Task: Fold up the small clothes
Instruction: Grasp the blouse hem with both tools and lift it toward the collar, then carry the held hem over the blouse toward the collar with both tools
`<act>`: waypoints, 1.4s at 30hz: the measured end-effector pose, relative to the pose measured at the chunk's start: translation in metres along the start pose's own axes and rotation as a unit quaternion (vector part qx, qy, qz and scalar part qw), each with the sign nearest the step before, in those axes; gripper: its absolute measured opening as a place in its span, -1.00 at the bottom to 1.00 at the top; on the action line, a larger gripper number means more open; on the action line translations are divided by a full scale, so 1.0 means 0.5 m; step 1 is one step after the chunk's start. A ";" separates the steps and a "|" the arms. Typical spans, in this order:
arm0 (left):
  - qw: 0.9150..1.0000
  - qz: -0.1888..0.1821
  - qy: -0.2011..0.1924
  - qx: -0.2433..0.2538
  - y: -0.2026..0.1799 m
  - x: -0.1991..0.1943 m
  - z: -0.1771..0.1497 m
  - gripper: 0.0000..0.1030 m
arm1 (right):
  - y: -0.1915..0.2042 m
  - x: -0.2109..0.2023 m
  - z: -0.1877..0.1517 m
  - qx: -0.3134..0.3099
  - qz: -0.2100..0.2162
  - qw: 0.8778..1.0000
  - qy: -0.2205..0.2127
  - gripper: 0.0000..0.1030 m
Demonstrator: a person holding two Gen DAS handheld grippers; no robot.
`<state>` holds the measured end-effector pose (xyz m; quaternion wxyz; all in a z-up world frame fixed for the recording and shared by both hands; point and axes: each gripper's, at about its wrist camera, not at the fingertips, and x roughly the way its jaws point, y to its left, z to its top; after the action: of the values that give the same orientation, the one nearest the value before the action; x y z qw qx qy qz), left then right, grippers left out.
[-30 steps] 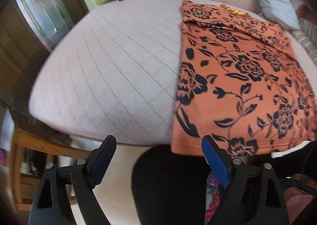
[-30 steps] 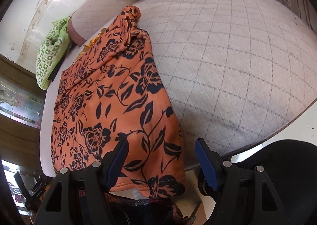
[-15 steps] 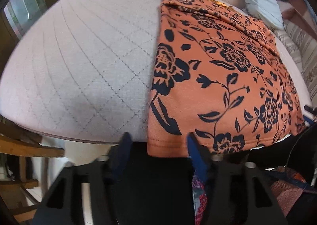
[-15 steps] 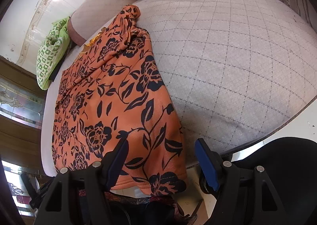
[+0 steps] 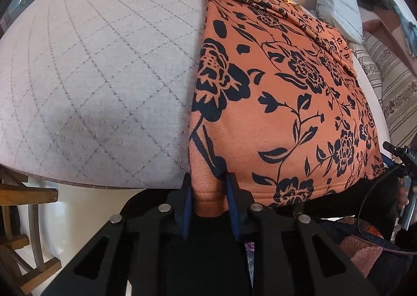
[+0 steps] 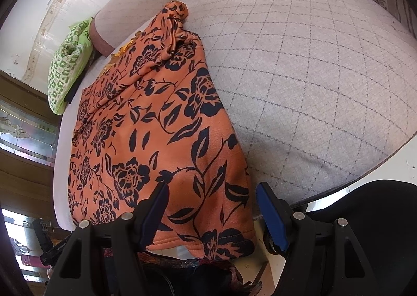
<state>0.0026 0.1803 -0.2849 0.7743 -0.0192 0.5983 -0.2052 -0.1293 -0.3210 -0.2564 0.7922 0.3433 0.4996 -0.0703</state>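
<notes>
Left wrist view: I had my left tool (image 5: pixel 208 199) low in the middle of the frame, its jaws closing with the hem corner of the orange floral garment (image 5: pixel 281 103) between them. The blue pads looked to be touching the bunched cloth, so I'd call it a pinch just forming. The garment lay flat across the right half of the frame on the quilted bed (image 5: pixel 99 82), its near edge hanging over the bed's rim, which I judged was why the corner was easy to reach from below. At the far right edge I could see part of my right tool (image 5: pixel 402 165) beside the other hem corner.

Right wrist view: my right tool (image 6: pixel 212 207) sat at the bottom centre with jaws apart and nothing clamped. The left finger lay over the cloth, the right one off its edge, so the hem corner stood between them, ready for a matching pinch. The garment ran from bottom centre towards the upper left, where a green patterned pillow (image 6: pixel 67 66) lay.
</notes>
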 end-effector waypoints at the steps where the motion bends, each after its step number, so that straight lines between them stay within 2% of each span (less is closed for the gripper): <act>1: 1.000 -0.001 0.002 0.001 -0.001 0.002 0.004 -0.51 | 0.001 0.001 0.000 -0.001 0.000 1.000 0.001 0.41; 2: 1.000 -0.001 0.005 0.003 -0.002 0.004 0.006 -0.51 | 0.001 0.001 0.000 -0.001 0.000 1.000 0.001 0.41; 4: 1.000 -0.011 0.015 0.001 -0.002 0.010 0.014 -0.28 | 0.001 0.000 0.000 -0.001 0.003 1.000 0.002 0.41; 6: 1.000 -0.021 0.020 -0.001 -0.006 0.014 0.019 -0.17 | -0.005 -0.002 0.001 0.004 0.010 1.000 0.003 0.41; 9: 1.000 -0.011 0.020 0.008 -0.012 0.015 0.017 -0.17 | -0.012 -0.003 0.000 0.012 0.014 1.000 0.008 0.41; 11: 1.000 -0.010 0.018 0.017 -0.020 0.017 0.020 -0.26 | -0.018 -0.002 -0.002 0.015 0.016 1.000 0.013 0.41; 12: 1.000 -0.011 0.016 0.020 -0.019 0.015 0.019 -0.56 | -0.021 -0.002 -0.004 0.018 0.014 1.000 0.014 0.41; 13: 1.000 -0.014 0.015 0.020 -0.021 0.016 0.020 -0.70 | -0.026 0.000 -0.006 0.022 0.011 1.000 0.015 0.41; 15: 0.999 -0.025 0.012 0.017 -0.014 0.008 0.018 -0.76 | -0.033 0.006 -0.009 0.029 0.009 0.999 0.021 0.41; 19: 0.999 -0.025 0.008 0.032 -0.017 0.000 0.012 -0.77 | -0.040 0.033 -0.015 0.038 0.006 0.998 0.052 0.49; 20: 0.999 -0.019 0.009 0.036 -0.021 0.003 0.015 -0.75 | -0.038 0.041 -0.018 0.037 0.008 0.998 0.058 0.49; 22: 0.999 -0.026 0.020 0.032 -0.026 0.015 0.022 -0.35 | -0.032 0.056 -0.023 0.028 0.013 0.997 0.067 0.48; 23: 0.999 -0.038 0.021 0.030 -0.030 0.017 0.025 -0.28 | -0.029 0.063 -0.026 0.022 0.009 0.997 0.068 0.47; 25: 0.999 -0.033 0.020 0.036 -0.036 0.020 0.028 -0.27 | -0.023 0.068 -0.030 0.003 -0.011 0.998 0.060 0.27; 26: 0.999 -0.028 0.018 0.042 -0.040 0.022 0.028 -0.30 | -0.020 0.068 -0.032 -0.007 -0.026 0.998 0.059 0.04; 27: 0.999 -0.024 0.015 0.045 -0.041 0.022 0.029 -0.52 | -0.020 0.065 -0.032 -0.012 -0.031 0.998 0.057 -0.26; 28: 0.999 -0.020 0.012 0.048 -0.039 0.020 0.030 -0.80 | -0.022 0.058 -0.031 -0.011 -0.022 0.998 0.052 -0.47; 29: 0.998 -0.029 0.011 0.046 -0.037 0.017 0.032 -0.80 | -0.024 0.047 -0.028 -0.010 -0.008 0.999 0.045 -0.86; 31: 0.998 -0.046 0.002 0.041 -0.035 0.006 0.036 -0.83 | -0.022 0.025 -0.019 -0.008 0.018 0.999 0.030 -0.86; 34: 0.996 -0.075 -0.018 0.049 -0.043 -0.025 0.043 -0.83 | -0.007 -0.002 0.000 -0.001 0.084 0.996 0.025 -0.86; 42: 0.985 -0.154 -0.079 0.010 -0.032 -0.106 0.109 -0.83 | 0.031 -0.088 0.062 0.019 0.208 0.977 -0.029 -0.86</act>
<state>0.0385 0.1719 -0.2166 0.7784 -0.1196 0.5228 -0.3262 -0.1206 -0.3385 -0.2037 0.7973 0.4523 0.3923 0.0766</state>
